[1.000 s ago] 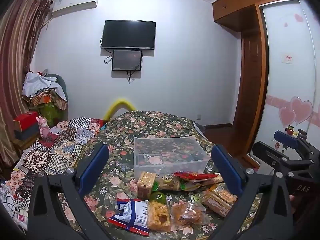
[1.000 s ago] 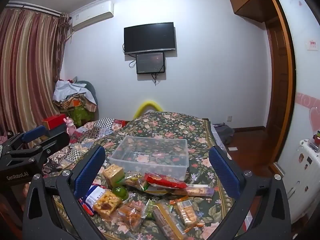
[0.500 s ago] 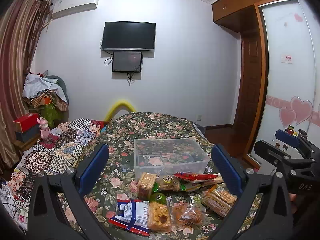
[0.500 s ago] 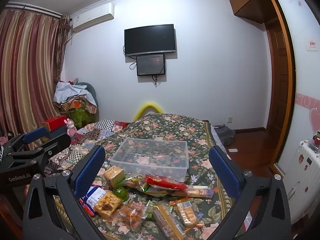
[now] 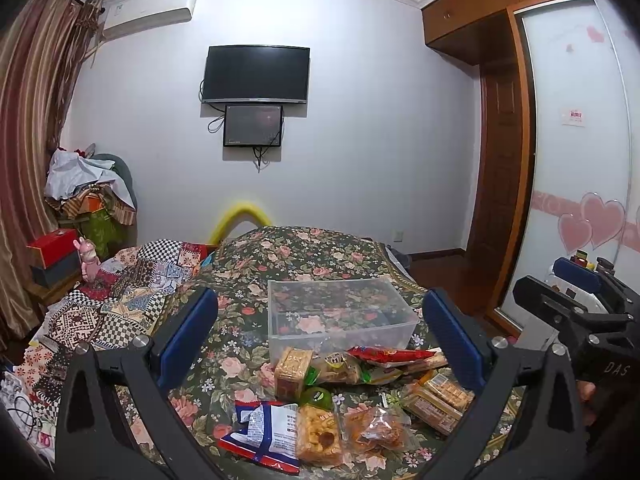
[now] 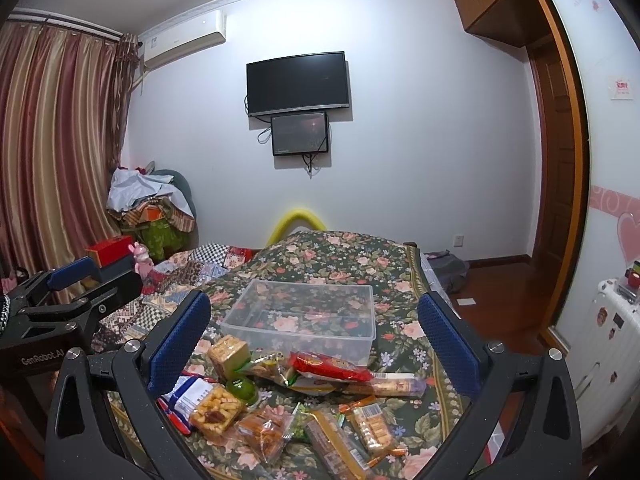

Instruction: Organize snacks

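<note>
Both grippers hang above the near end of a bed covered in a dark flowered bedspread [image 5: 304, 256], with their blue-padded fingers spread wide and nothing between them. The left gripper [image 5: 320, 336] faces a clear plastic box [image 5: 340, 316] that sits open on the bedspread, and the right gripper [image 6: 314, 332] looks at the same box [image 6: 304, 316] from a little further right. The right gripper also shows at the right edge of the left view, and the left gripper at the left edge of the right view, so the two are side by side and apart. The snacks lie in a loose heap on the bedspread just in front of the box, on its near side, and none of them is inside it. Nearest the box are a square pack of biscuits [image 5: 292, 372] standing on edge and a long red packet [image 5: 390, 356] lying across other wrappers. Closer to the cameras lie a blue and white bag [image 5: 266, 434], a clear pack of golden pastry [image 5: 320, 436], a small green cup [image 5: 318, 398], a crumpled clear bag of orange-brown pieces [image 5: 378, 428] and some long packs of crackers [image 5: 436, 398] to the right. A patchwork quilt [image 5: 132, 292] lies on the left side of the bed, and two dark screens [image 5: 256, 74] hang on the far wall.
</note>
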`<state>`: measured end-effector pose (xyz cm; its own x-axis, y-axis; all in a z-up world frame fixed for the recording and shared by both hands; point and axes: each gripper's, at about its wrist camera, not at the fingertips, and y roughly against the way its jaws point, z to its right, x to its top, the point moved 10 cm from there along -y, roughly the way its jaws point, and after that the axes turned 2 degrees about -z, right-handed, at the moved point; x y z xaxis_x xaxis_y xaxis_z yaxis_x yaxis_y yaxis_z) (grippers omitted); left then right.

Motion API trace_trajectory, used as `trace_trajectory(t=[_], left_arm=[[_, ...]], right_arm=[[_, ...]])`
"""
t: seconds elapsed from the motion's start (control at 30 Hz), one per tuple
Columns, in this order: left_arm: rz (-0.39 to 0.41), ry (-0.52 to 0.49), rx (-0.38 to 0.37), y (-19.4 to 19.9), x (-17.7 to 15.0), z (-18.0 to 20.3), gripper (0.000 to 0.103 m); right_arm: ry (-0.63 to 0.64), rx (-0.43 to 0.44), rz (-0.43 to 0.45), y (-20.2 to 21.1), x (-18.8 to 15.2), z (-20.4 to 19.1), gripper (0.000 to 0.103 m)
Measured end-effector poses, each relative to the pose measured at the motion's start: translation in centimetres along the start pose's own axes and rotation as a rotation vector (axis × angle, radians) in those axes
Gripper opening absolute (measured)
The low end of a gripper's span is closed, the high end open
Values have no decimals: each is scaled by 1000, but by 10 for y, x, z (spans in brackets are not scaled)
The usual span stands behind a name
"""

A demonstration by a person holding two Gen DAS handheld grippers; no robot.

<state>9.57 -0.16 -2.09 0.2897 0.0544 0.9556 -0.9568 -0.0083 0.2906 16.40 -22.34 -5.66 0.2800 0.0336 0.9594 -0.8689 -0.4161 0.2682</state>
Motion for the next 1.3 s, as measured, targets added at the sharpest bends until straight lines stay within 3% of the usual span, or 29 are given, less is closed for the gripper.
trace_trajectory(t=[1.3], left_arm=[[5,-6,-6,2,3,3,103]], right_arm=[[-15,13,7,2,2,-2,103]])
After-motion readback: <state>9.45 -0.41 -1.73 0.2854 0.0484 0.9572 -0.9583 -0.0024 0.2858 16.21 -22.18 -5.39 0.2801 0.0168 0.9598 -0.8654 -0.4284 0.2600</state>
